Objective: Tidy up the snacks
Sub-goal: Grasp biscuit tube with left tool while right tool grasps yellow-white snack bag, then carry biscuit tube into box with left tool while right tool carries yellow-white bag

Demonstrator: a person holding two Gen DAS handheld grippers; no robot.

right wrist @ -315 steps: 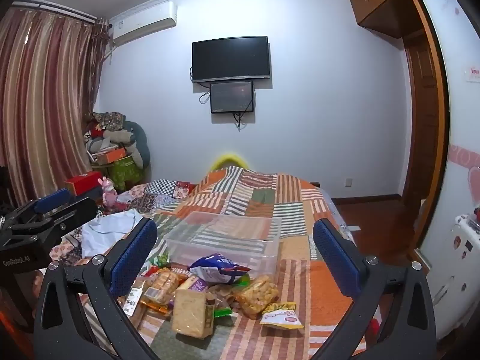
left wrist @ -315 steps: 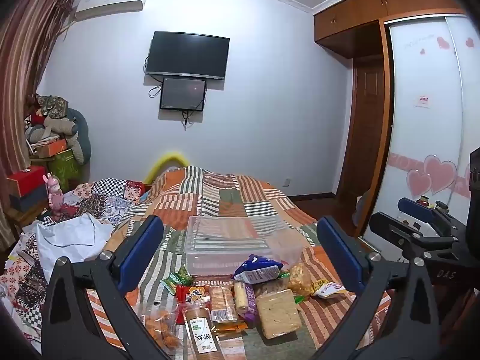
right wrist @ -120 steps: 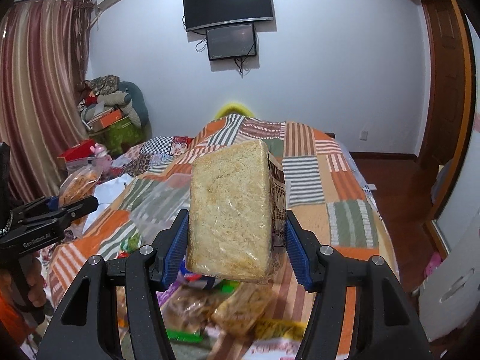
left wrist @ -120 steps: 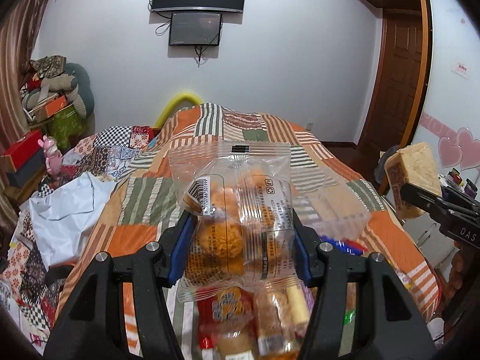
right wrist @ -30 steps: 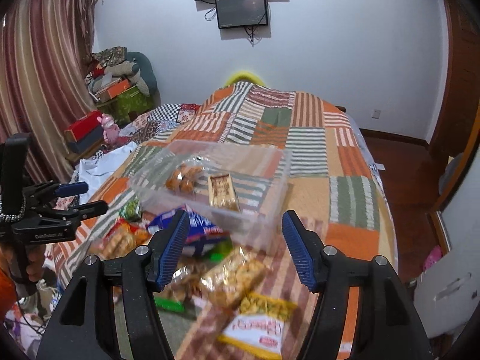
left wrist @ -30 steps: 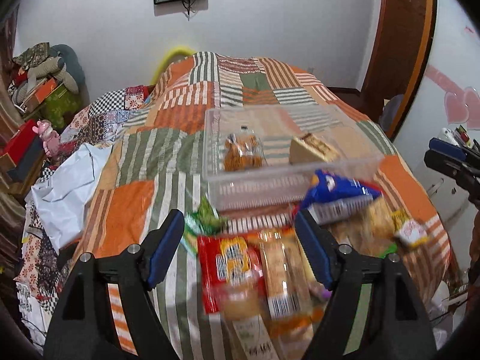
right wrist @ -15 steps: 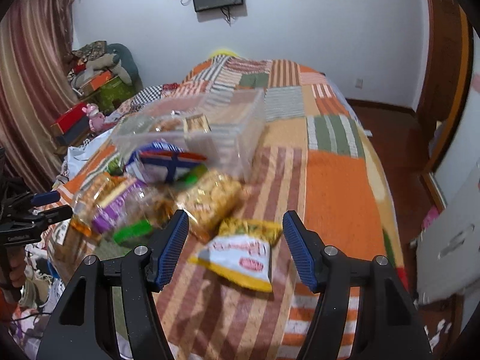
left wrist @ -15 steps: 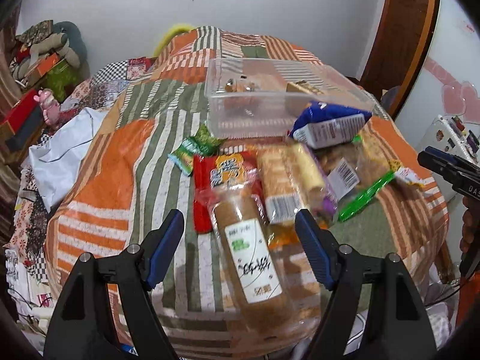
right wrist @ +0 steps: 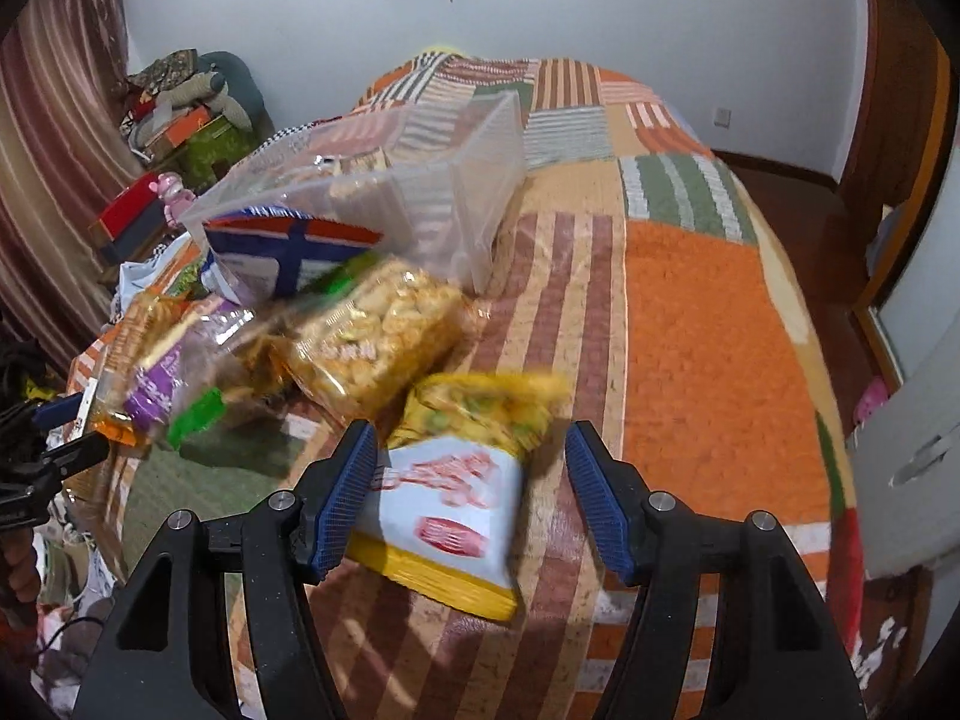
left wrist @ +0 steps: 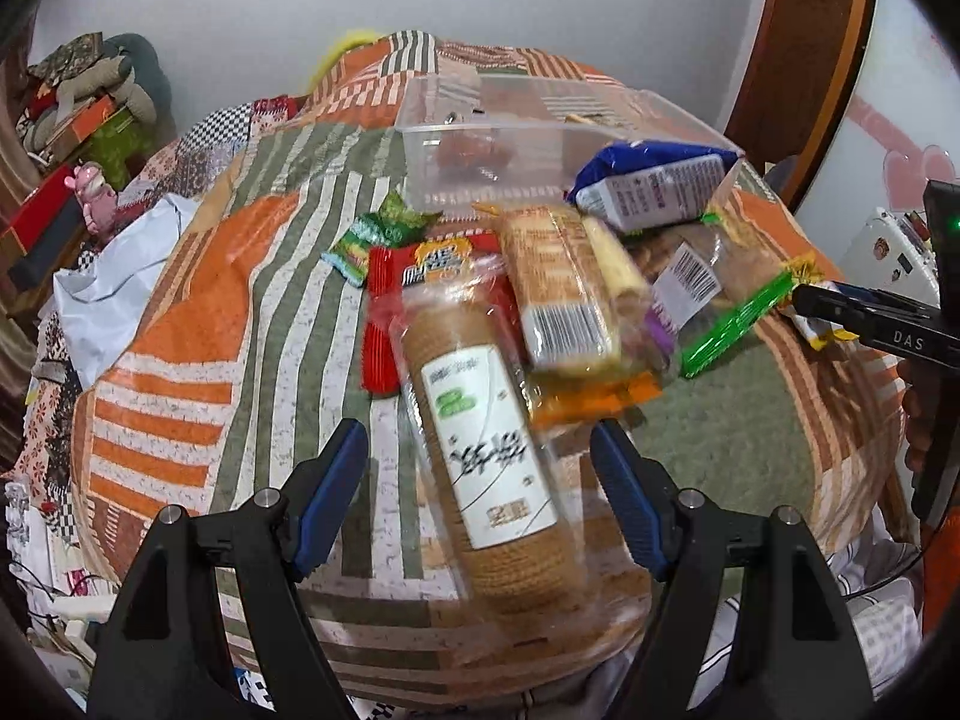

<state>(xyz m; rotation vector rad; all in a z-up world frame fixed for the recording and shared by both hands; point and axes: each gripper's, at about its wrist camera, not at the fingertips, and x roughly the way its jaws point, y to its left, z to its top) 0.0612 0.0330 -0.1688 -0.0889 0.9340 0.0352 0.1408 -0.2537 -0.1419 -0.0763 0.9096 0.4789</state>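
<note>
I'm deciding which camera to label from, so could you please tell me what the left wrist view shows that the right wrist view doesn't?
Only the left wrist view shows the round biscuit roll between the open left tool, plus the red packet. Only the right wrist view shows the front of the yellow-and-white bag between the open right tool, plus the golden snack bag. Both show the clear bin and blue packet.

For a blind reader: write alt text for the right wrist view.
The open right gripper straddles a yellow-and-white snack bag on a striped patchwork bedspread. Behind it lie a clear bag of golden puffed snacks, a blue-and-white packet and a clear plastic bin.
</note>
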